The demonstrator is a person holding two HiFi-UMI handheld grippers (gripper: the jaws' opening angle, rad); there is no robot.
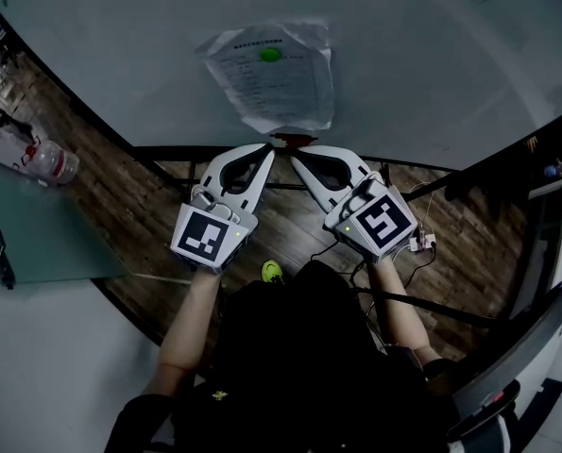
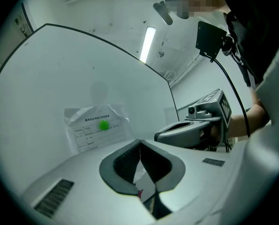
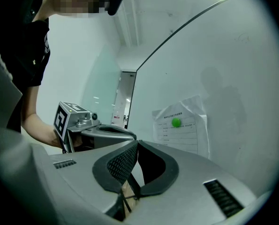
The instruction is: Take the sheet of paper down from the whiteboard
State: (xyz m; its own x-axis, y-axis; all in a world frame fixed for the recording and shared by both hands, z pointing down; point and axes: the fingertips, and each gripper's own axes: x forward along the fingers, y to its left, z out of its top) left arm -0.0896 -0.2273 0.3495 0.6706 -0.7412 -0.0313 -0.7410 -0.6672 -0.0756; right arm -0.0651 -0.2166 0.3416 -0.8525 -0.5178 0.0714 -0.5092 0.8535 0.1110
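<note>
The task is not yet done. The sheet of paper [image 1: 279, 81] hangs on the whiteboard [image 1: 432, 55], in the upper middle of the head view, and a round green magnet [image 1: 271, 55] near its top edge pins it there. The sheet looks wrinkled and its corners stand a little off the board.

The left gripper [image 1: 266, 151] and the right gripper [image 1: 297, 156] are side by side just below the lower edge of the sheet, near it, but I see no contact. In each gripper view the two jaws meet at their tips and there is nothing between them, so both claws are closed and empty. In my judgement, what is left is everything: to open a claw, to take the paper or the magnet, and to bring the sheet away from the board.

The whiteboard is pale, clean and almost bare. Under it is a dark wooden floor [image 1: 290, 220]. At the left of the head view, a plastic bottle [image 1: 52, 161] stands beside a greenish glass tabletop [image 1: 44, 225]. A long ceiling lamp [image 2: 148, 43] is lit in the left gripper view.
</note>
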